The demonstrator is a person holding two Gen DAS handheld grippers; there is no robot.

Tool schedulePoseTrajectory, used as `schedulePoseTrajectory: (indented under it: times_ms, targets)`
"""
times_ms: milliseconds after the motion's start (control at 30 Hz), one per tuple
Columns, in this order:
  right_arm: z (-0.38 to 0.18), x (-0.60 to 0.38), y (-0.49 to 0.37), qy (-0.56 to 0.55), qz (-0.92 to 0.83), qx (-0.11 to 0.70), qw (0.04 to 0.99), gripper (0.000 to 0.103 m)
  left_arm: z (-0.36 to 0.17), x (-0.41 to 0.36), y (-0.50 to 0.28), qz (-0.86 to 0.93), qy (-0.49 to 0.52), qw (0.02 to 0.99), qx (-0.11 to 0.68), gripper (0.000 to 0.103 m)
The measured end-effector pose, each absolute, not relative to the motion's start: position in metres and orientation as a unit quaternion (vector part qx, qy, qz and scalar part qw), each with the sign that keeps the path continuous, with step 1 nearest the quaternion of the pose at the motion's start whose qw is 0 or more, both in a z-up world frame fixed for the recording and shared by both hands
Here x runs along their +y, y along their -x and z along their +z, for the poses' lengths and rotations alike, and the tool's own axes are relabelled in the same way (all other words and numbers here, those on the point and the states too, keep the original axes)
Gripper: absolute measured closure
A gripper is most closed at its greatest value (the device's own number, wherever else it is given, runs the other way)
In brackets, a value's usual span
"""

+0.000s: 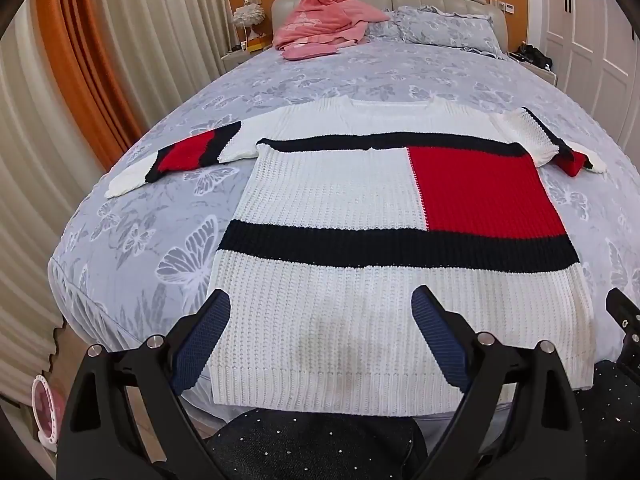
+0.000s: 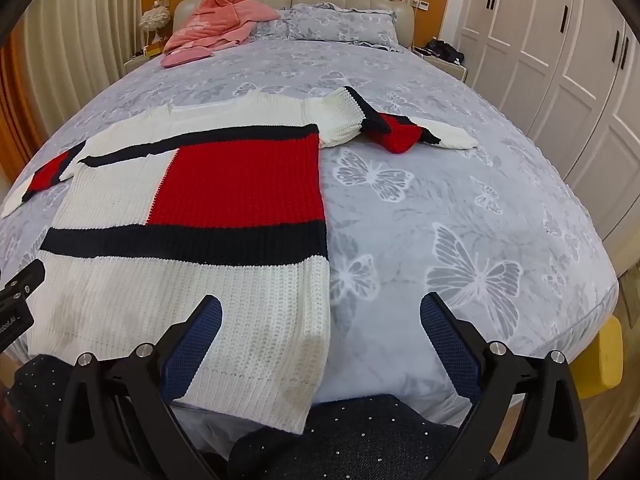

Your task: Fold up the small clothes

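Observation:
A knit sweater (image 1: 360, 208), white with black bands and a red block, lies flat on the bed with its hem toward me and both sleeves spread out. It also shows in the right wrist view (image 2: 192, 240). Its left sleeve (image 1: 180, 156) stretches left; its right sleeve (image 2: 400, 132) is bunched at the right. My left gripper (image 1: 320, 312) is open and empty just above the hem. My right gripper (image 2: 320, 316) is open and empty over the sweater's lower right corner. The right gripper's body shows at the edge of the left wrist view (image 1: 624, 312).
The bed has a grey butterfly-print cover (image 2: 460, 220). Pink clothes (image 1: 320, 20) and pillows (image 1: 444, 24) lie at the headboard. Curtains (image 1: 80, 80) hang at the left, wardrobe doors (image 2: 560, 60) stand at the right. A yellow object (image 2: 604, 360) sits by the bed's right corner.

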State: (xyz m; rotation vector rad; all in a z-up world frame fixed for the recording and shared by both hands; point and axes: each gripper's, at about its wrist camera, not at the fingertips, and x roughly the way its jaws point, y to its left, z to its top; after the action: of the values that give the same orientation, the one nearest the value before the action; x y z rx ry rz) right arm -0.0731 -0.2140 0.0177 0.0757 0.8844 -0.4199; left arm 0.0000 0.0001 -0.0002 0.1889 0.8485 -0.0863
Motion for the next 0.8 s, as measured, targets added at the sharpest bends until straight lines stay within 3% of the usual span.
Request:
schedulePoseTrajectory:
  times_ms: [800]
  targets:
    - [0.0171, -0.2121, 0.0721, -0.036, -0.202, 0.424, 0.882, 0.005, -0.0070, -0.0001, -0.0003, -0.040, -0.084, 0.908, 0.407, 0.013]
